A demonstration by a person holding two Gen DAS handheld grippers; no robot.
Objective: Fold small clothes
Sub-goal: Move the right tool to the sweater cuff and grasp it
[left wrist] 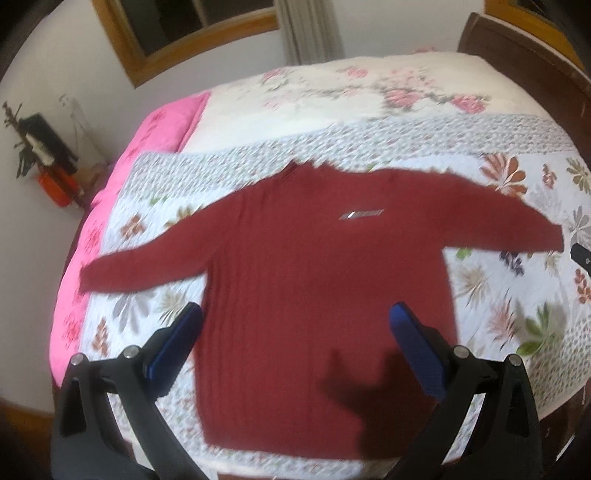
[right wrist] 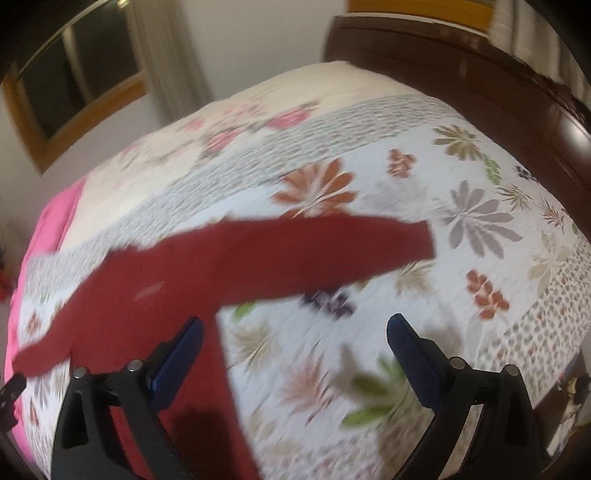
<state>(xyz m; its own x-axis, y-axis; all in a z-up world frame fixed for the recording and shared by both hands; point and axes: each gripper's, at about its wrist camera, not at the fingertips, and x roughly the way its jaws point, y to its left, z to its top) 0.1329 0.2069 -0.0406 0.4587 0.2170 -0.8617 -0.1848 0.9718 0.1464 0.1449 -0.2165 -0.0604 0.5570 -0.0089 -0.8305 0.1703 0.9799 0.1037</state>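
A dark red knitted sweater (left wrist: 317, 280) lies flat on the bed, both sleeves spread out, a small label on the chest. My left gripper (left wrist: 295, 314) hovers open above its lower body, blue pads wide apart and holding nothing. In the right wrist view the sweater (right wrist: 192, 277) fills the left side, and its right sleeve (right wrist: 362, 243) reaches toward the middle. My right gripper (right wrist: 295, 325) is open above the quilt just beside the sweater's right edge, below that sleeve. A tip of the right gripper (left wrist: 581, 254) shows at the left wrist view's right edge.
The bed carries a white quilt with leaf and flower prints (left wrist: 517, 302) and a pink blanket (left wrist: 96, 236) along its left side. A dark wooden headboard (right wrist: 480, 81) stands at the right. A window (left wrist: 177, 33) and a stand with items (left wrist: 48, 158) lie beyond the bed.
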